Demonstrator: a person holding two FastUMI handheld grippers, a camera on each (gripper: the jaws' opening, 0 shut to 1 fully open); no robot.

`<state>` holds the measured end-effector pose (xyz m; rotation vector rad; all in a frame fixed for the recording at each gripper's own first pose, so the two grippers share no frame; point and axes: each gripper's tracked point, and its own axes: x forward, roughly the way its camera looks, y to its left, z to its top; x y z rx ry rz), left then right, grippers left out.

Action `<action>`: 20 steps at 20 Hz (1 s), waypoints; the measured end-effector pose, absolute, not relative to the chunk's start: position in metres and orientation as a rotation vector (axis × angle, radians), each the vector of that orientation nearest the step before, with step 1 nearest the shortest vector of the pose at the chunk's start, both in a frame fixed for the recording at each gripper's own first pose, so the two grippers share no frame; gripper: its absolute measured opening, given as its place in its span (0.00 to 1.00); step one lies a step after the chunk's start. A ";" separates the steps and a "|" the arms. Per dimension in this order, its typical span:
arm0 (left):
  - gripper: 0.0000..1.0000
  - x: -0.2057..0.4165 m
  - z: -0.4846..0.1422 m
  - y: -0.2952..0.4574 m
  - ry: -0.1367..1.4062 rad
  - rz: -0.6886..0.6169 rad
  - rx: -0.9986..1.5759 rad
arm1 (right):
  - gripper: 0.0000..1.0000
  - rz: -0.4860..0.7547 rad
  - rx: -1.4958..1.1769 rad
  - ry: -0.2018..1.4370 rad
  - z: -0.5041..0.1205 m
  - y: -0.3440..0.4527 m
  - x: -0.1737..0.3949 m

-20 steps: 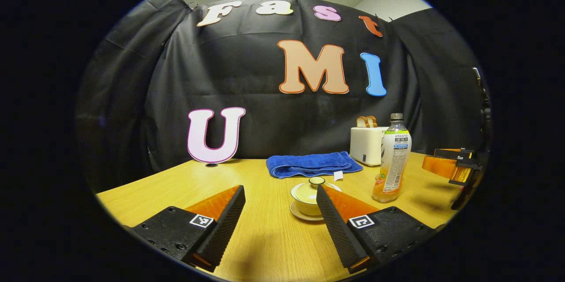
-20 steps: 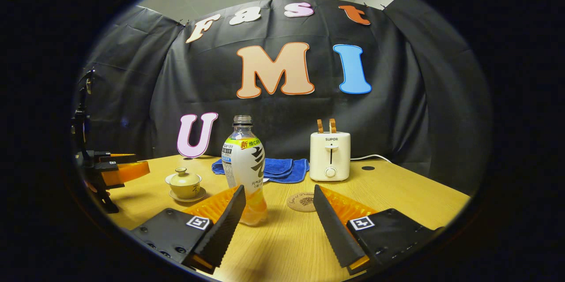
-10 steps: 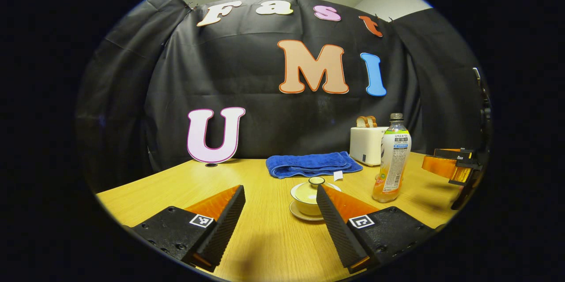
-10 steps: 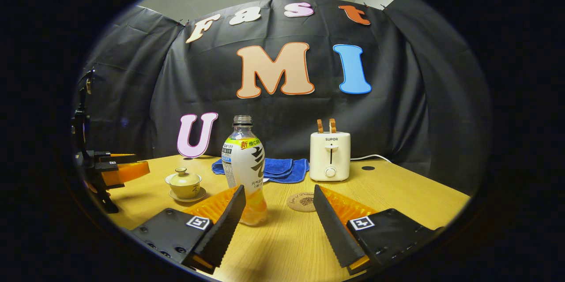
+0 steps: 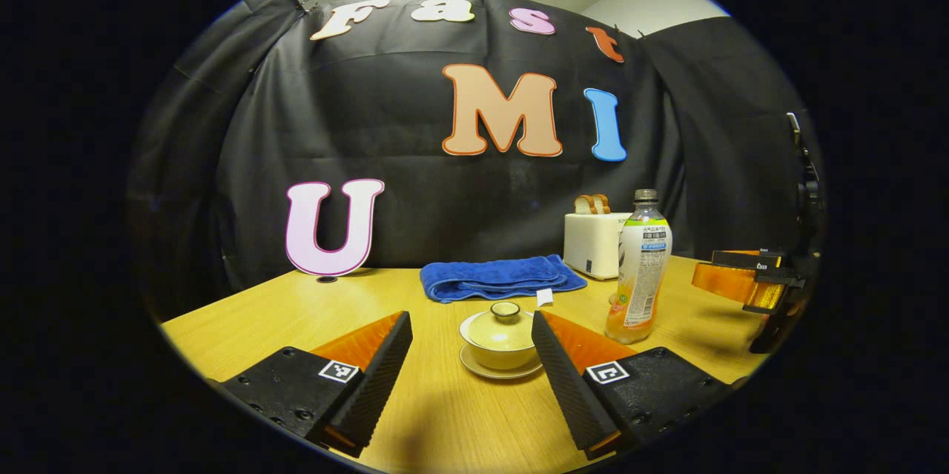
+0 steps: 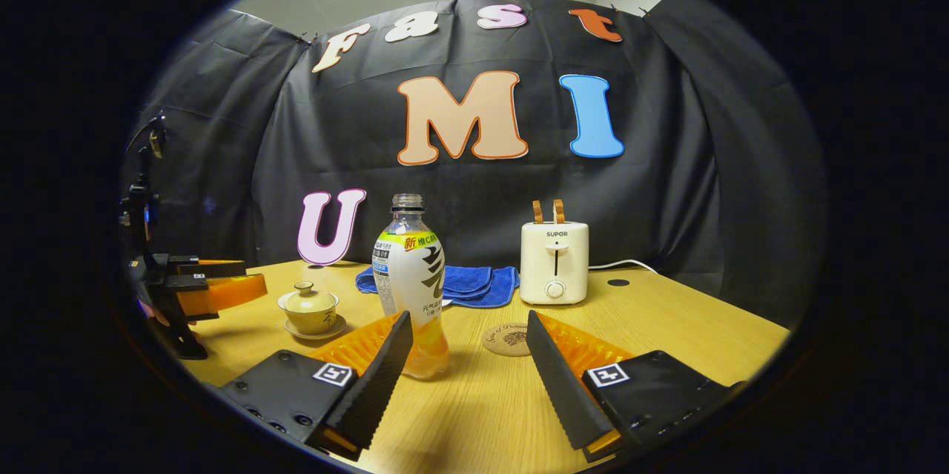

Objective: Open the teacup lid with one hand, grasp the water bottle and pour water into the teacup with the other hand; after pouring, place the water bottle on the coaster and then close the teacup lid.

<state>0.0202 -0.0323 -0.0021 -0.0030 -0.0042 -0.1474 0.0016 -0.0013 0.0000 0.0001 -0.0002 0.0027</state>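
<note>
Both tongs wide open, empty — left gripper [image 5: 471, 351] facing lidded teacup [image 5: 500, 339] at lower centre; risk: fingers nudge the saucer and knock water bottle [image 5: 637, 266] over.

My left gripper [image 5: 468, 346]: black ribbed fingers, orange backs, black blocks with screws | square black-and-white marker on each block | my right gripper [image 6: 465, 348]: same black fingers, translucent orange backs, same markers
</note>
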 end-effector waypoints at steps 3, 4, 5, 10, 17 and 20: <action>0.95 0.030 -0.003 -0.038 -0.002 -0.170 -0.004 | 0.94 0.003 0.000 0.000 0.000 -0.001 0.002; 0.95 0.033 -0.003 -0.039 -0.001 -0.174 -0.004 | 0.98 0.003 0.000 0.000 0.000 -0.001 0.002; 0.95 0.036 -0.002 -0.040 -0.001 -0.177 -0.003 | 0.98 0.003 0.000 0.000 -0.001 -0.001 0.002; 0.95 0.047 -0.003 -0.050 0.001 -0.214 -0.003 | 0.94 0.003 0.000 -0.001 0.000 -0.001 0.002; 0.95 0.060 -0.004 -0.059 0.006 -0.250 -0.002 | 0.98 0.003 0.000 -0.001 -0.001 -0.001 0.002; 0.94 0.065 -0.008 -0.065 0.025 -0.273 0.001 | 0.98 0.003 0.000 -0.001 0.000 -0.002 0.002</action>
